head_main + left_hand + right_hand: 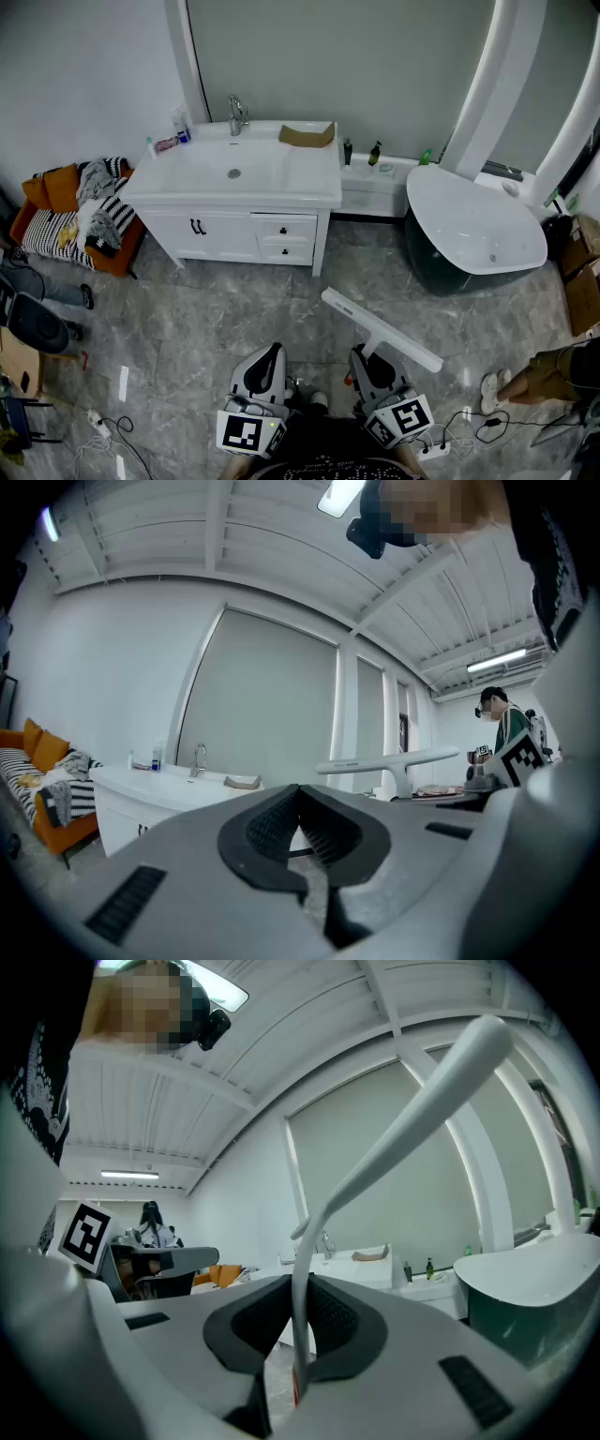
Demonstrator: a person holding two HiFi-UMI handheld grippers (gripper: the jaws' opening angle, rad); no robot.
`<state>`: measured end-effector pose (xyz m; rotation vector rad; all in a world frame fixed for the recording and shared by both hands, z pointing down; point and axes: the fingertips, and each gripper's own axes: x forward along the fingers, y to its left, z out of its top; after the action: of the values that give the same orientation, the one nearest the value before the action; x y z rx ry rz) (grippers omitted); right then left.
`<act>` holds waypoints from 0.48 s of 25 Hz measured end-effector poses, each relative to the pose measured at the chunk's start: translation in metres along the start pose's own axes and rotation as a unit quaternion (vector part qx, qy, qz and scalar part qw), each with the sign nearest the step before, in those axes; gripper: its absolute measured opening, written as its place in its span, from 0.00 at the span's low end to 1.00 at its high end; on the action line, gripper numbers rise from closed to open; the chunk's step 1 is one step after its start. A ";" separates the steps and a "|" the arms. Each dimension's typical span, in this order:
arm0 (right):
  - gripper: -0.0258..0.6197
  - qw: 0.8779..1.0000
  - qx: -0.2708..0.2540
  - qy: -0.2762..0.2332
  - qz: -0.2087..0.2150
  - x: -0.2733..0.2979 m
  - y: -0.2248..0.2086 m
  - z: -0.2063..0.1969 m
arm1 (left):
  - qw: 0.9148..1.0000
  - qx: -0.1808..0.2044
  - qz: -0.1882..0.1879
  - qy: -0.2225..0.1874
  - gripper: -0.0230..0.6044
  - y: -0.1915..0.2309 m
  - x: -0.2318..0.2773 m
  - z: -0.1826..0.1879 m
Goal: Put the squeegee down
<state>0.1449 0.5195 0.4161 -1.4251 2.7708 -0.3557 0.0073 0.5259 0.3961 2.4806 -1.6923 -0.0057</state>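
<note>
Both tools sit low and close to the person's body, side by side and aimed roughly level toward the white vanity cabinet (234, 178). The left gripper (298, 794) has its jaws pressed together on nothing. The right gripper (300, 1283) clamps the thin stem of the white plastic squeegee (412, 1129), which juts ahead of it, held in the air above the grey marble floor (187, 319). Its long straight blade bar crosses the stem's far end, slanting in the head view.
</note>
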 end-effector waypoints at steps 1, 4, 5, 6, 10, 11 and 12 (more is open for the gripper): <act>0.12 1.000 0.001 0.001 0.001 0.001 -0.003 -0.001 | 1.000 0.001 0.000 0.000 0.04 -0.001 0.003 -0.001; 0.12 1.000 -0.001 0.005 0.004 0.000 -0.012 -0.003 | 1.000 0.002 0.000 0.000 0.04 -0.008 0.011 -0.006; 0.12 1.000 -0.002 0.006 0.005 -0.002 -0.016 -0.005 | 1.000 0.002 0.001 0.000 0.04 -0.011 0.013 -0.008; 0.12 1.000 -0.002 0.009 0.004 -0.003 -0.020 -0.006 | 1.000 0.002 0.001 0.002 0.04 -0.014 0.015 -0.010; 0.12 1.000 -0.002 0.017 0.013 -0.006 -0.033 -0.013 | 1.000 -0.002 0.001 0.005 0.04 -0.023 0.026 -0.017; 0.12 1.000 -0.003 0.017 0.018 -0.006 -0.035 -0.013 | 1.000 -0.001 -0.002 0.004 0.04 -0.026 0.028 -0.017; 0.13 1.000 -0.002 0.015 0.021 -0.005 -0.037 -0.012 | 1.000 0.001 -0.005 0.002 0.04 -0.028 0.031 -0.016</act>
<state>0.1762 0.5055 0.4346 -1.3714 2.8226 -0.3731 0.0456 0.5091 0.4106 2.4872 -1.6792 0.0005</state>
